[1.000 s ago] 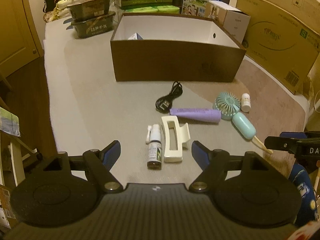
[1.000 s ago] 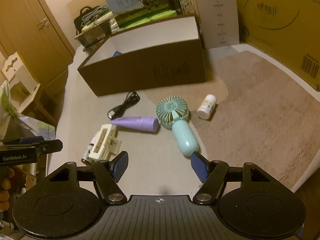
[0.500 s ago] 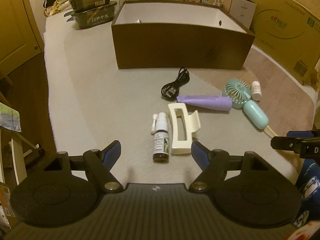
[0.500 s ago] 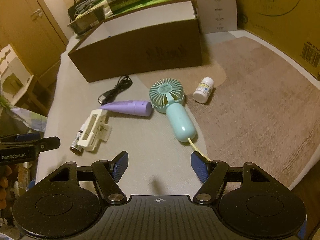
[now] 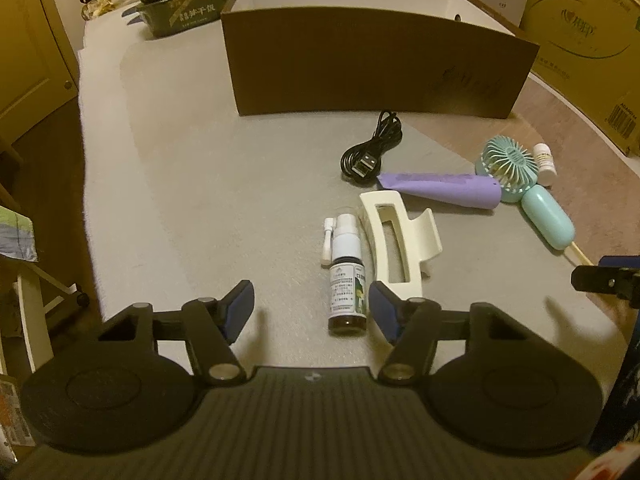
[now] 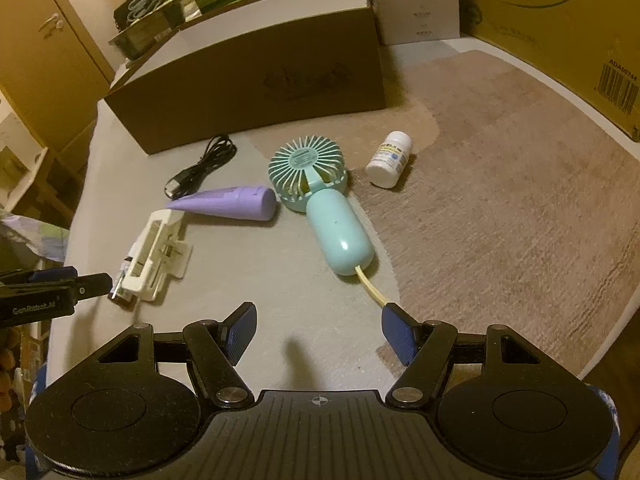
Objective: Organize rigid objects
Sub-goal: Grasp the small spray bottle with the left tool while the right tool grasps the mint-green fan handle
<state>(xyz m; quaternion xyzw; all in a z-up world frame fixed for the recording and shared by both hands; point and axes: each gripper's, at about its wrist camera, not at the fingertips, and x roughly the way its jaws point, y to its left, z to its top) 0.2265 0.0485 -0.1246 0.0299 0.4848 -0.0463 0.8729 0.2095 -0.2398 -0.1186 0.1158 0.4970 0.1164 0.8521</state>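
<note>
Left tool (image 5: 311, 307) gapes wide around the small brown spray bottle (image 5: 347, 295); right tool (image 6: 319, 331) gapes wide near the mint handheld fan (image 6: 324, 204).

— What is surrounding the grey-covered table (image 5: 168, 168)?

— A wooden cabinet door (image 5: 28, 40) is standing at nine o'clock, with dark wood floor (image 5: 44, 152) showing beneath it. Large yellowish cardboard cartons (image 5: 588, 32) are leaning at two o'clock.

— And the light?

— Dim, warm light is falling over a brown woven mat (image 6: 500, 184) at three o'clock.
</note>
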